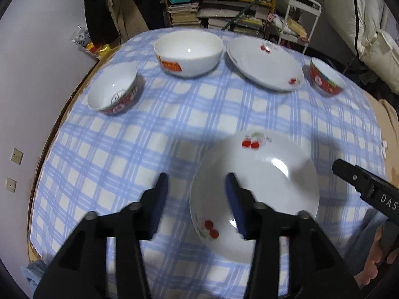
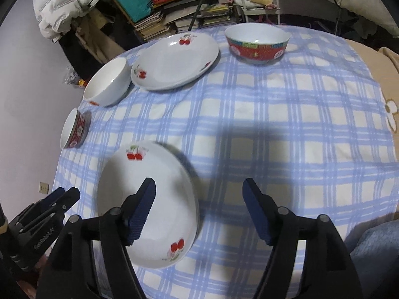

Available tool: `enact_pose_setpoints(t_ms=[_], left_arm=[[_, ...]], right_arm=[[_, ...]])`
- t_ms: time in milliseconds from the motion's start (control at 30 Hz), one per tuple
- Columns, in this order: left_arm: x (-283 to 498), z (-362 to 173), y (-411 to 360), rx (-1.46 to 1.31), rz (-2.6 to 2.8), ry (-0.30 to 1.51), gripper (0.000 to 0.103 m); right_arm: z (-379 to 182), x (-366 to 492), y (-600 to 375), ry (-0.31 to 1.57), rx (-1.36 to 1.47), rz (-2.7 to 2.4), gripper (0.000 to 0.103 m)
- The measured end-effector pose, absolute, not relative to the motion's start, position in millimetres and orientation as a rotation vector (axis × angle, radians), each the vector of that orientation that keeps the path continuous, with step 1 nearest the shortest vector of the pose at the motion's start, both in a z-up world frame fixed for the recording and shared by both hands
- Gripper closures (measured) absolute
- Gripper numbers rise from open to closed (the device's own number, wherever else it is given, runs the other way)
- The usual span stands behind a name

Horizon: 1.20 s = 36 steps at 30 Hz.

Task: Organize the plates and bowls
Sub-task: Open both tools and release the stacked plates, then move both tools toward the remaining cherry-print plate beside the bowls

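In the left wrist view, the left gripper (image 1: 197, 199) is seen with its jaws spread wide and nothing held; its right finger lies in front of the near cherry plate (image 1: 254, 194) at lower centre, hiding part of the plate's inside, and whether contact is made cannot be told. The frame is blurred by motion. The right gripper (image 1: 366, 186) is cut off at the right edge, so its opening cannot be judged here. Bare checked tablecloth (image 1: 174, 129) spans the middle, between the near plate and the row at the top: a red-patterned bowl (image 1: 113, 89), a white bowl (image 1: 188, 52), a second cherry plate (image 1: 264, 63) and another red bowl (image 1: 326, 76) by the table's far right edge. In the right wrist view, the right gripper (image 2: 199, 199) is shown wide open and empty, its left finger overlapping the near plate (image 2: 149, 199); open cloth (image 2: 274, 124) fills the centre and right.
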<state>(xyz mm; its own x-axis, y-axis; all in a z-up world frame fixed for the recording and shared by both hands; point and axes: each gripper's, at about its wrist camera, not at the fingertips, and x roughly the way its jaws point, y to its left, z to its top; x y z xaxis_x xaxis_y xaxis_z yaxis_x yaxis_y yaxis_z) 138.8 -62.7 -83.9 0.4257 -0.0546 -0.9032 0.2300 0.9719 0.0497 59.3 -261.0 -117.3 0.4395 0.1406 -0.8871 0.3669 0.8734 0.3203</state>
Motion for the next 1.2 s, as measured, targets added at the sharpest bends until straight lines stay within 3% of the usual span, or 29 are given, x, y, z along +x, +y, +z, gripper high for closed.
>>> enact_pose_setpoints(t_ms=[100,167,267,1067,1200], left_arm=[[151.9,-77.8,-66.3,0.159,-0.17,1.108,0.034],[161.8,-75.0,-69.5,0.154,-0.157,1.103,0.024],[175.0,-72.7,-74.3,0.154,-0.146,1.105,0.02],[274.2,-84.4,-129.6,0.105,-0.104,1.089,0.019],[286.6,-97.0,-138.7,0.083,-0.091,1.099,0.019]], right_arm=[[-112.0,67.1,-268.1,1.107,0.521,-0.164,0.0],[-108.0,71.4,-272.9,1.096,0.53,-0.182,0.0],[-101.1,78.3,-280.9,1.072,0.543,-0.195,0.0],[-98.4,179.3,-328.7,1.037,0.455,-0.121,0.0],[-93.9,199.9,-331.4,1.036,0.398,-0.089,0.005]])
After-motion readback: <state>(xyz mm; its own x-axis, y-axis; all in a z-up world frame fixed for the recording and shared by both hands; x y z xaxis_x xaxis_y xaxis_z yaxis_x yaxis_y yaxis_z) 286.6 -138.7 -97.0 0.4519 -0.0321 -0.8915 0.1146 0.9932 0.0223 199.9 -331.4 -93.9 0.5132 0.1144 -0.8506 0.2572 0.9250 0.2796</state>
